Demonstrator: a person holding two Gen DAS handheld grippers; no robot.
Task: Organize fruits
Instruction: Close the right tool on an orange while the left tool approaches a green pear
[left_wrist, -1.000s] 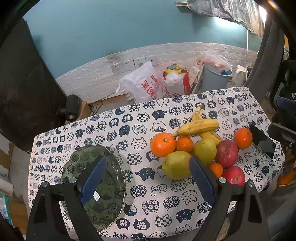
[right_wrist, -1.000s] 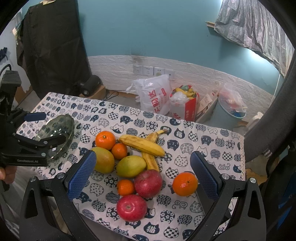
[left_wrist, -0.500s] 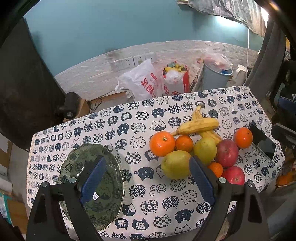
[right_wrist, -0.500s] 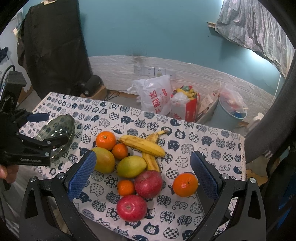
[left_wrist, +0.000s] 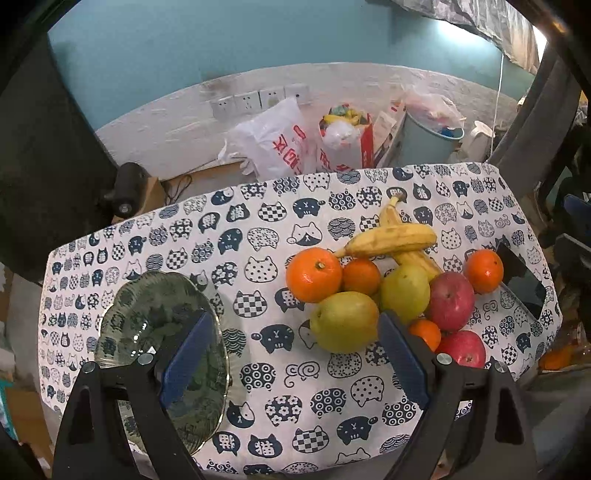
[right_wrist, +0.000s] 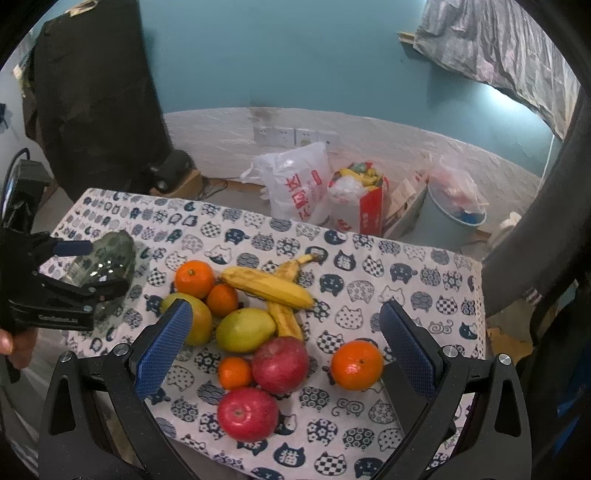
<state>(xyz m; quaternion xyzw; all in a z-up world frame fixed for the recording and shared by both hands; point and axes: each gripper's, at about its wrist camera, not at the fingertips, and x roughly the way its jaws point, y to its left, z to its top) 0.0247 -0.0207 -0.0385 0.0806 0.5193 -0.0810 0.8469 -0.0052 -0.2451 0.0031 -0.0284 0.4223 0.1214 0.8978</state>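
Note:
A pile of fruit lies on the cat-print tablecloth (left_wrist: 258, 221): two bananas (left_wrist: 393, 238), several oranges (left_wrist: 314, 275), two yellow-green mangoes (left_wrist: 343, 321) and two red apples (left_wrist: 450, 301). A green glass bowl (left_wrist: 162, 332) stands at the table's left. My left gripper (left_wrist: 291, 362) is open and empty above the near edge, between bowl and fruit. My right gripper (right_wrist: 286, 350) is open and empty above the fruit: apples (right_wrist: 280, 363), a lone orange (right_wrist: 356, 364), bananas (right_wrist: 267, 288). The left gripper (right_wrist: 66, 291) shows by the bowl (right_wrist: 107, 264) in the right wrist view.
Beyond the table's far edge stand a white plastic bag (left_wrist: 273, 142), a red bag of rubbish (left_wrist: 345, 136) and a blue bin (left_wrist: 430, 138) against the wall. A dark phone (left_wrist: 522, 282) lies at the table's right edge.
Both grippers have drifted slightly; the table and fruit sit a little lower and nearer in the views. Nothing was picked up or moved.

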